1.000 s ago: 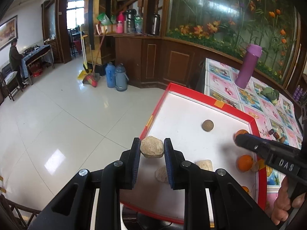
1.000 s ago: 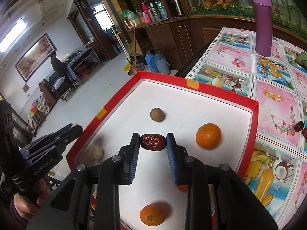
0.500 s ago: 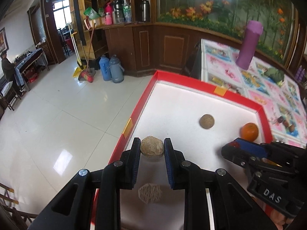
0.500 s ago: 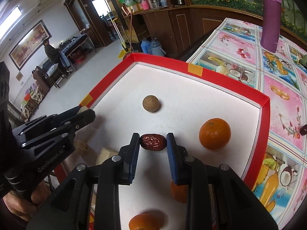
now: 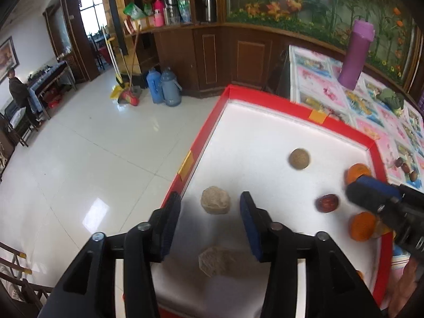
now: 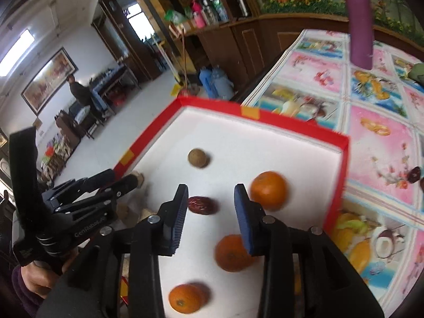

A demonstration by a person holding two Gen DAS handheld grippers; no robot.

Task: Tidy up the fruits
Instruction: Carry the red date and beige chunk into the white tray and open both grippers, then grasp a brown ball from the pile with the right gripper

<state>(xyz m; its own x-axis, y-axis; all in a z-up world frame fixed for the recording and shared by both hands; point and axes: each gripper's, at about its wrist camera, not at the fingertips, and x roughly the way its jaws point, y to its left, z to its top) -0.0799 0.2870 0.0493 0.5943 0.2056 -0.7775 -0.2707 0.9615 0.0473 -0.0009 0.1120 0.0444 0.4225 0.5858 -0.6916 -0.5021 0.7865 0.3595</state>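
Observation:
A red-walled tray (image 5: 201, 145) (image 6: 341, 159) with a white floor holds the fruit. My left gripper (image 5: 210, 221) is open, and a pale walnut (image 5: 215, 200) lies on the floor between its fingers. A second walnut (image 5: 221, 262) lies nearer me. My right gripper (image 6: 210, 212) is open too; a dark red date (image 6: 202, 204) (image 5: 327, 203) rests on the tray by its left finger. A round brown longan (image 5: 299, 158) (image 6: 197, 158) sits further in. Three oranges (image 6: 269, 189) (image 6: 232, 249) (image 6: 185, 298) lie around the right gripper.
The tray sits at the edge of a table with a fruit-print cloth (image 6: 376, 132). A purple bottle (image 5: 356, 53) stands at the back. Loose dates (image 5: 405, 167) lie on the cloth beside the tray. Tiled floor (image 5: 92, 159) drops off to the left.
Both grippers have opened. The left one let go of the walnut and the right one let go of the date; both now lie on the tray floor.

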